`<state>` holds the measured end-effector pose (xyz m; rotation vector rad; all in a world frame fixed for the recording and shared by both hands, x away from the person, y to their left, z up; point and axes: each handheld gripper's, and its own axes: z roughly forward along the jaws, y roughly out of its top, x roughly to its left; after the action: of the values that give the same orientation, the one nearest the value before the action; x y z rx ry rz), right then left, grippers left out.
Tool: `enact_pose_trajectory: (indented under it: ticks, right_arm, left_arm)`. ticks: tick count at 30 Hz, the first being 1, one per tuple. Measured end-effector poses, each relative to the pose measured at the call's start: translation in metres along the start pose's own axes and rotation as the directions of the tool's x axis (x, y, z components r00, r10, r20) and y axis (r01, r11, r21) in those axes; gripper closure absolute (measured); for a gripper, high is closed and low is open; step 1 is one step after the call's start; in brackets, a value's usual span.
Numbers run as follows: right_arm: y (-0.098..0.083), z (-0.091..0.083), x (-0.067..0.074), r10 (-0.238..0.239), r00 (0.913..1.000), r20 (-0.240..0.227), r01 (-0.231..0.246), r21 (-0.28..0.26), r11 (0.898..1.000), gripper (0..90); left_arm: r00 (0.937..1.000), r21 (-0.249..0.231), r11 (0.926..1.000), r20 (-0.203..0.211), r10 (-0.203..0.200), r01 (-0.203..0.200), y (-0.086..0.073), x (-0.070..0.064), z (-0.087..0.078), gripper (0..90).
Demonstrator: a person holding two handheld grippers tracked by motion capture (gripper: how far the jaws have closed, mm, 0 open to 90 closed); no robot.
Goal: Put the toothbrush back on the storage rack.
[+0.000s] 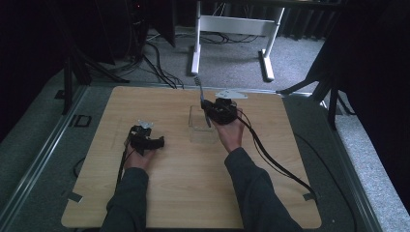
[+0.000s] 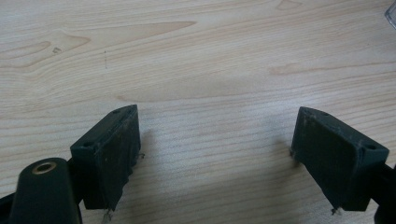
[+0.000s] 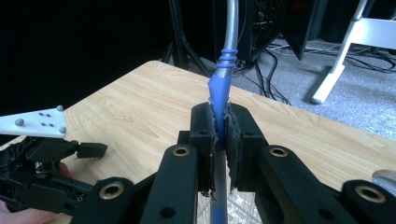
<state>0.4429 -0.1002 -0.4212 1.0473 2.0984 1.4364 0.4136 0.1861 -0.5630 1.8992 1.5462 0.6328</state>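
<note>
Table (image 1: pixel 183 193): light wood board, person seated at its near edge, one gripper in each hand.

Right gripper (image 3: pixel 219 140): jaws clamped on a utensil (image 3: pixel 223 70) with a blue handle and a grey metal shaft; the handle runs up between the pads, the shaft rising past the top of the right gripper view (its working end cannot be identified). In the high view this gripper (image 1: pixel 209 113) is held over a clear box (image 1: pixel 202 126) standing mid-table, the utensil (image 1: pixel 200 92) tilting away from the person.

Left gripper (image 2: pixel 217 154): jaws spread wide, nothing between them, low over bare wood; in the high view it (image 1: pixel 157 141) sits well left of the box.

Risks, as judged: the grip is narrow and on a tapering handle, so the utensil could pivot or slide if swung; the box looks light and nothing steadies it, so a knock could shift it.

View differences: the high view gives the box and both hands' spacing; the right gripper view gives the pad contact on the handle; the left gripper view confirms the empty gap.
</note>
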Motion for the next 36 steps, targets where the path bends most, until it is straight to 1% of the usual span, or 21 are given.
enact_pose_trajectory:
  ticks: [3, 9, 22, 31, 36]
  right_arm:
    - [0.0, 0.001, -0.001, 0.002, 1.0, 0.002, -0.002, -0.002, 1.0, 81.5]
    - [0.0, 0.004, -0.006, -0.009, 0.9996, 0.026, 0.009, 0.017, 1.0, 81.5]
    - [-0.001, 0.009, -0.012, -0.044, 0.9982, 0.04, 0.042, 0.041, 0.998, 81.5]
    - [-0.002, 0.011, -0.012, -0.051, 0.9975, 0.048, 0.049, 0.052, 0.997, 81.5]
    - [-0.007, 0.013, -0.011, -0.063, 0.9966, 0.053, 0.059, 0.072, 0.996, 81.4]
  left_arm:
    - [1.0, -0.001, 1.0, 0.0, -0.001, 0.001, 0.0, 0.0, 0.0, 15.7]
    - [1.0, 0.0, 1.0, 0.0, 0.0, 0.0, 0.0, 0.0, 0.0, 15.7]
    - [1.0, 0.0, 1.0, 0.0, 0.0, 0.0, 0.0, 0.0, 0.0, 15.7]
    - [1.0, 0.0, 1.0, 0.0, 0.0, 0.0, 0.0, 0.0, 0.0, 15.7]
    - [1.0, 0.0, 1.0, 0.0, 0.0, 0.0, 0.0, 0.0, 0.0, 15.7]
